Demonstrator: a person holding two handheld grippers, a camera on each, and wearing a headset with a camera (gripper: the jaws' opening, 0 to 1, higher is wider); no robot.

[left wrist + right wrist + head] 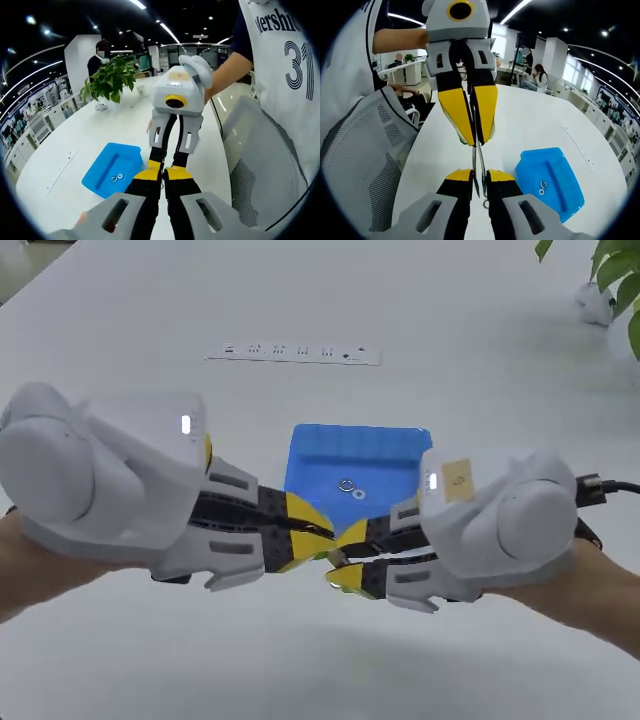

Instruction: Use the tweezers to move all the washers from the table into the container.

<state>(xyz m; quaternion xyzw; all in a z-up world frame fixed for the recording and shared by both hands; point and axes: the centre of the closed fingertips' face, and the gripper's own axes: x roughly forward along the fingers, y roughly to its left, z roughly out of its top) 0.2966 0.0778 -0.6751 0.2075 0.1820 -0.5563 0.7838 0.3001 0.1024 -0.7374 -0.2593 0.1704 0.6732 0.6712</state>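
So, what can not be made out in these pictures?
Tweezers: head view, mostly hidden between the left gripper and right gripper.
Table before the blue container: head view, covered by both grippers; anything lying there is unseen.
Washers in the container: too small for detail.

Blue open-topped container (320,455), flat on the tabletop (450,330), with two small metal washers (346,486) side by side inside. Thin metal tweezers (475,167) held near its edge.

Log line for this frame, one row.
left gripper: shut on tweezers | right gripper: shut on tweezers, tips meeting left's | container: two washers inside
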